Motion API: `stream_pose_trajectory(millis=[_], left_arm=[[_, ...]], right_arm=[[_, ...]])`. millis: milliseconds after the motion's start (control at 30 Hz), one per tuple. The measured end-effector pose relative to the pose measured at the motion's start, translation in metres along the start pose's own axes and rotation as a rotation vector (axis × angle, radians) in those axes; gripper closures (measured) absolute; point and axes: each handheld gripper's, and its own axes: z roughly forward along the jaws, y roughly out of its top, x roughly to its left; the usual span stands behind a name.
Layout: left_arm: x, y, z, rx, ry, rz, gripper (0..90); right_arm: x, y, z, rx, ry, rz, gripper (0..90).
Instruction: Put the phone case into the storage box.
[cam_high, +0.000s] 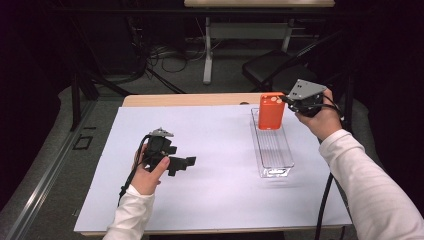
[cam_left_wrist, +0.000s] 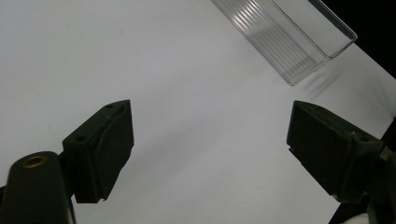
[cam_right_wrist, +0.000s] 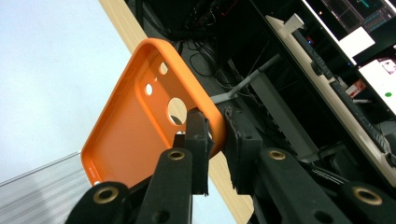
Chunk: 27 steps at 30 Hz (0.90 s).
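Observation:
An orange phone case (cam_high: 271, 111) hangs upright above the far end of a clear plastic tray (cam_high: 272, 145), held by its top corner in my right gripper (cam_high: 289, 100). In the right gripper view the two black jaws pinch the rim of the orange phone case (cam_right_wrist: 140, 135) near its camera holes, with the right gripper (cam_right_wrist: 215, 135) shut on it. My left gripper (cam_high: 187, 162) rests low over the white table sheet at the left, its jaws spread wide. Nothing sits between the fingers (cam_left_wrist: 100, 149) of the left gripper (cam_left_wrist: 210, 140).
White sheet (cam_high: 210, 150) covers the table; a strip of bare wood (cam_high: 190, 99) shows at the far edge. The clear tray (cam_left_wrist: 289, 37) lies lengthwise at the right. A table leg, cables and a dark chair (cam_high: 270, 65) stand on the floor beyond.

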Motion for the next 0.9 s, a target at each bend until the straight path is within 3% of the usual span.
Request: stream_pose_trajectory(millis=[333, 633, 900], left_arm=[[0.002, -0.001, -0.003, -0.011, 0.009, -0.009, 15.3], [0.005, -0.003, -0.002, -0.008, 0.02, -0.019, 15.3], [0.003, -0.005, 0.002, 0.006, 0.016, -0.023, 15.3]], right_arm=[[-0.01, 0.004, 0.019, 0.016, -0.022, 0.001, 80.3], [-0.026, 0.005, 0.039, 0.029, -0.039, -0.026, 80.3], [-0.026, -0.004, 0.056, 0.03, -0.049, -0.036, 80.3]])
